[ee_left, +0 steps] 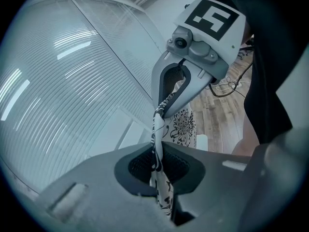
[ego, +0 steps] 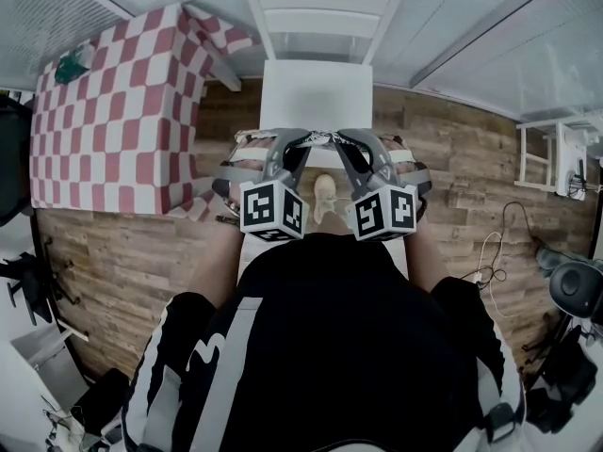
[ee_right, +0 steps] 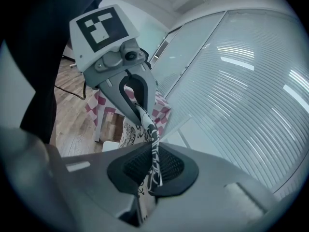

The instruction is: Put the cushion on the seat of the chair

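Fingers (ee_left: 140, 167) of left gripper (ee_left: 157, 164) and right gripper (ee_right: 153, 166) pinch the floral cushion's (ee_left: 186, 125) edge tight, holding it aloft near the seat (ego: 316, 92) of the white chair (ego: 320, 8), not yet laid down.

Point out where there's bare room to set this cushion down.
The chair seat is bare, between the backrest and the held cushion. The checked table on the left is mostly bare, apart from a green thing at its far corner. The floor on the right is crowded with cables.

The left gripper (ego: 283, 141) and right gripper (ego: 363, 141) hide most of the cushion (ego: 323, 139).
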Tool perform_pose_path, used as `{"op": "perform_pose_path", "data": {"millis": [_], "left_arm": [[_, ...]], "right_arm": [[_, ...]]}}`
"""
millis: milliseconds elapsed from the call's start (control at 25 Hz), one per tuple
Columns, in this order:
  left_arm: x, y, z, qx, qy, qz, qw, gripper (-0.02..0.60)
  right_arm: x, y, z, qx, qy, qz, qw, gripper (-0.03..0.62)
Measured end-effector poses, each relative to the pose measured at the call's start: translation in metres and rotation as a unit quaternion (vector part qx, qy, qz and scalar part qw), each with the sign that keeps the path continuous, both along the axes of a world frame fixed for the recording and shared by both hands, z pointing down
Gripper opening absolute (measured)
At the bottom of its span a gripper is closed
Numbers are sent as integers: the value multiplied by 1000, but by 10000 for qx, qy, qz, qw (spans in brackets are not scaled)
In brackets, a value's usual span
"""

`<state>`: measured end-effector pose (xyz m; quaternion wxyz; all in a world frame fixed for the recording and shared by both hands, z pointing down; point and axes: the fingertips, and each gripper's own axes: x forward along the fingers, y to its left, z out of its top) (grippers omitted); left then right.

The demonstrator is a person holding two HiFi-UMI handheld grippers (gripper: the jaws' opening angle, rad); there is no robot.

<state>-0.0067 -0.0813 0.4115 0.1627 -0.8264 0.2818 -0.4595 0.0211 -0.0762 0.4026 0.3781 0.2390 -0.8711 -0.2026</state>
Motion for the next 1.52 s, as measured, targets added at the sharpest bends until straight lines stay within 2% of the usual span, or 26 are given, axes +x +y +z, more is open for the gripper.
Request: {"op": "perform_pose_path", "data": {"millis": [160, 520, 1000, 1520], "left_arm": [[0, -15, 3, -36, 93, -175, 9998, 15], [1, -46, 11, -74, 18, -333, 9994, 15], [1, -85, 13, -68, 37, -177, 9998, 15], [-6, -150, 9, 41, 21, 27, 10000, 17]], "right_arm": [[0, -14, 4, -45, 11, -132, 9999, 17], [2, -42, 13, -148, -8, -334, 9993, 17], [1, -82, 14, -67, 92, -197, 9997, 17], [-6, -147, 10, 171, 348, -115, 9992, 17]]}}
